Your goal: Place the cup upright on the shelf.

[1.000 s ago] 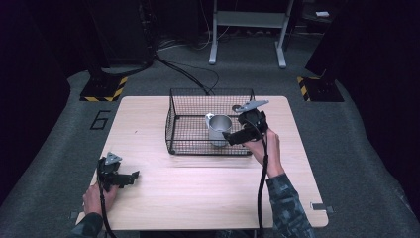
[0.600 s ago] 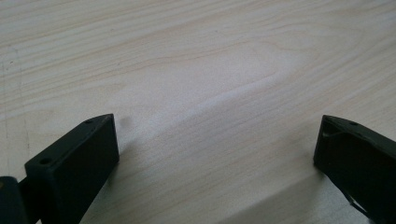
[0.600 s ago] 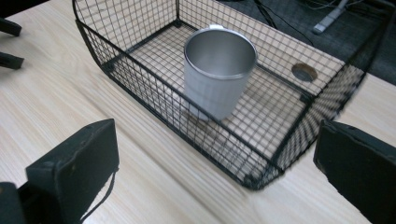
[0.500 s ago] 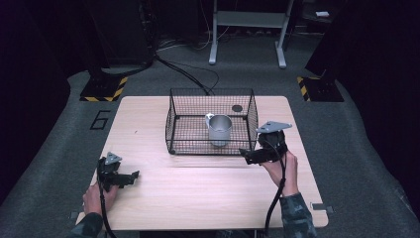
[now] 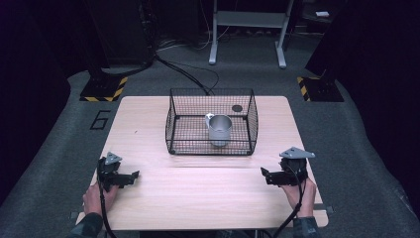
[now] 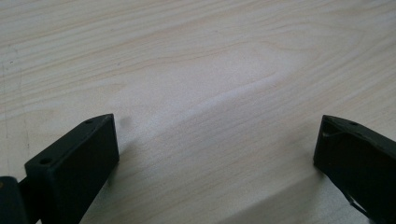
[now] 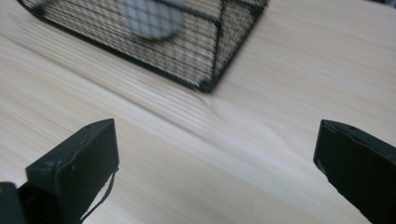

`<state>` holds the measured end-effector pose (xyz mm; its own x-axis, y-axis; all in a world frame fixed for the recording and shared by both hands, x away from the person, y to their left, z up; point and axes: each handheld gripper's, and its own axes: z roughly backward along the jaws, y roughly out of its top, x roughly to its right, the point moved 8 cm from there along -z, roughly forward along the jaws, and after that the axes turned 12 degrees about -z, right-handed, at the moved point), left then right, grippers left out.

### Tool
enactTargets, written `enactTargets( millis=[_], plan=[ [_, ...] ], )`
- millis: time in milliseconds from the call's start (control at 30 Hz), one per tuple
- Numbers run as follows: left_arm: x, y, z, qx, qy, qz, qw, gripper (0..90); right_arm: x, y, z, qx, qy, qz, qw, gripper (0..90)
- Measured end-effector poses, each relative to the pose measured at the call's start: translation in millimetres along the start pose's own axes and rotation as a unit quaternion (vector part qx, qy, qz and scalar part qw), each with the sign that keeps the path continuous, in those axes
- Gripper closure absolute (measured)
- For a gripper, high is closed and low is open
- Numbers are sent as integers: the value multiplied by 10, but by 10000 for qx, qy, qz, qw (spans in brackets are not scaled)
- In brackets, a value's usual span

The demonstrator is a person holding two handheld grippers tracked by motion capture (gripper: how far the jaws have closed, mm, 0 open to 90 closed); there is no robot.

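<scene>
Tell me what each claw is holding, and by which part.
Nothing is held. The left claw and right claw are both open above the table; the metal cup stands in the wire basket.

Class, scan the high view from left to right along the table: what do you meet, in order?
Left claw → wire basket → metal mug inside it → right claw.

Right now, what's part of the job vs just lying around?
In play: metal cup standing in the wire basket; right gripper and left gripper, both open and empty.
Lying about: small dark disc behind the cup; floor cables.
</scene>
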<state>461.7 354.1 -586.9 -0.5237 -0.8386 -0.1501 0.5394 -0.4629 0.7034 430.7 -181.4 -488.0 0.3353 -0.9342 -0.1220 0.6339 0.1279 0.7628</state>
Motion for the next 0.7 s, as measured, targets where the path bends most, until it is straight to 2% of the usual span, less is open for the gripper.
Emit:
enactTargets(
  millis=[133,300,367,500,600,700],
  plan=[
    [0,-1,1,-7,-2,-3,10000,0,221,-279,-60,-50,-271,-241,9993,0],
    [0,-1,1,-4,-6,-4,10000,0,484,-576,-156,-208,-431,-360,9982,0],
    [0,-1,1,-6,-4,-2,10000,0,560,-650,-182,-177,-489,-498,9974,0],
    [0,-1,1,-8,-2,-5,10000,0,648,-768,-264,-233,-538,-599,9965,0],
    [-1,-1,1,-10,-2,-7,10000,0,673,-827,-331,-330,-668,-539,9958,0],
    [0,0,1,-5,-4,-1,10000,0,680,-856,-368,-313,-537,-618,9962,0]
  ],
)
